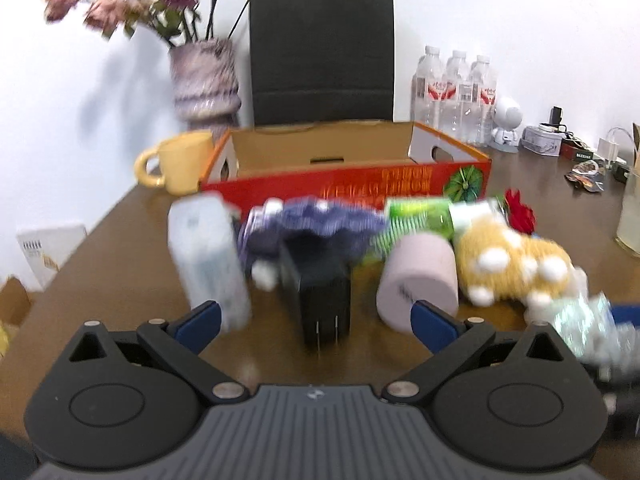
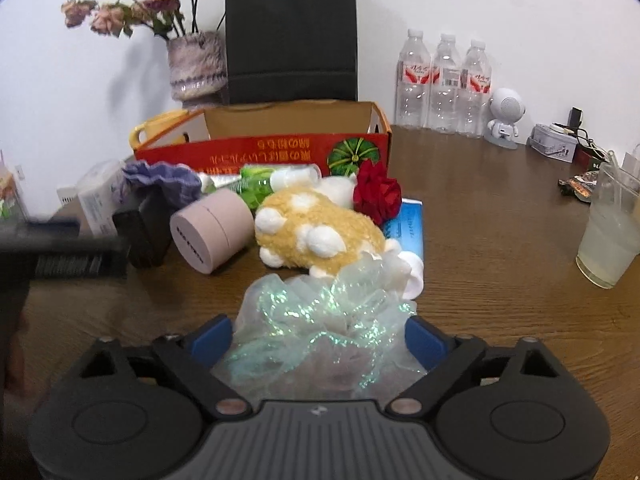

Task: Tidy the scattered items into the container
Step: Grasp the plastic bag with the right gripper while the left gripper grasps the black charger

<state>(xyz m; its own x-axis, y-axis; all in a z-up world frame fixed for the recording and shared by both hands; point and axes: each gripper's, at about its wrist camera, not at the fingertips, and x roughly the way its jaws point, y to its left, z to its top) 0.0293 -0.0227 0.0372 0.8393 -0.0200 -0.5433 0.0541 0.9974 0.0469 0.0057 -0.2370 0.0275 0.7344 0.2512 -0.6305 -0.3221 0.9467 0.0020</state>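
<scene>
Left-wrist view: left gripper (image 1: 316, 318), jaws spread wide with nothing between the blue pads; a black charger block (image 1: 318, 288) with its two prongs pointing toward the camera stands on the brown table (image 1: 120, 248) just ahead of the gap. A white carton (image 1: 208, 256) rises beside the left pad, and a pale pink cylinder (image 1: 420, 276) lies on its side near the right pad. Beyond these lie a purple cloth (image 1: 324, 220), a green tube (image 1: 424, 214) and a yellow plush toy (image 1: 516, 264) with white spots. The red cardboard box (image 1: 348, 188), open at the top, stands behind the pile, its interior looking bare as far as visible. A yellow mug (image 1: 180, 162) stands at its left end.

Right-wrist view: right gripper (image 2: 320, 340), jaws wide, with an iridescent gauzy bundle (image 2: 320, 312) lying between the blue pads; whether the pads press on it cannot be told. The plush toy, a red fabric rose (image 2: 378, 194) and a blue packet (image 2: 410, 228) lie just beyond, in front of the box.
</scene>
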